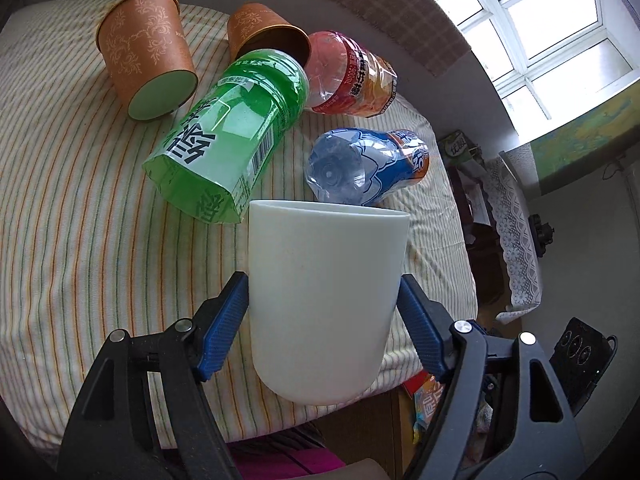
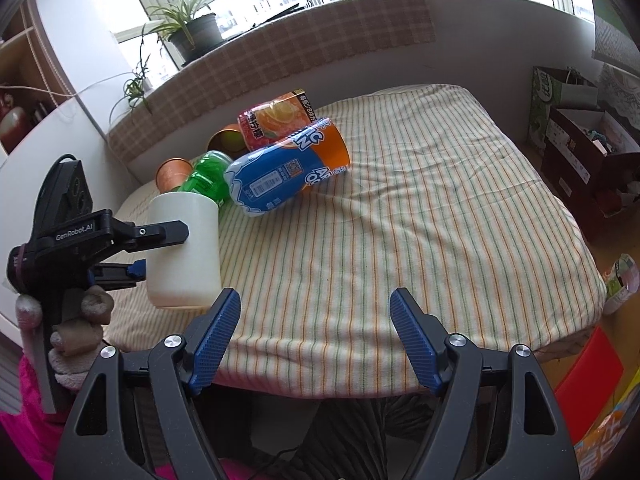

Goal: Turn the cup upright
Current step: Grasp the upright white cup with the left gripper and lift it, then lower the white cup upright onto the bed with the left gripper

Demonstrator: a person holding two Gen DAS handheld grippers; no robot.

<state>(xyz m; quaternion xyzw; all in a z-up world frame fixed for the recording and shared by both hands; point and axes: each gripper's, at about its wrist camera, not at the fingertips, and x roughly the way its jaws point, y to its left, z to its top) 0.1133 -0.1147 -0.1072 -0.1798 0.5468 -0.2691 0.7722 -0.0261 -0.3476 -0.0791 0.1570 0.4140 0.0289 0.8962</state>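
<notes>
- Blue ribbed pads [image 1: 224,332] of the left gripper [image 1: 324,320] are pressing both sides of the white cup [image 1: 326,300] at lower centre of the left wrist view; the jaws are clamping it.
- In that view the cup is sitting mouth-up, rim toward the top of the frame, rounded base hanging over the near edge of the bed [image 1: 80,240].
- In the right wrist view, the cup [image 2: 186,252] is showing at the left of the frame, upright, its base near the striped cover's front edge; whether it is touching the cover cannot be told.
- Right gripper [image 2: 316,332] is hovering at bottom centre of its own view, jaws spread wide and gripping nothing, over the bed's front edge.
- Behind the cup, a green bottle [image 1: 228,136], a blue bottle [image 1: 360,168] and a red-orange bottle [image 1: 352,76] are lying on their sides.
- Two brown paper cups [image 1: 146,52] are lying tipped at upper left of the left wrist view.
- A potted plant [image 2: 192,28] is standing on the windowsill, upper left of the right wrist view.
</notes>
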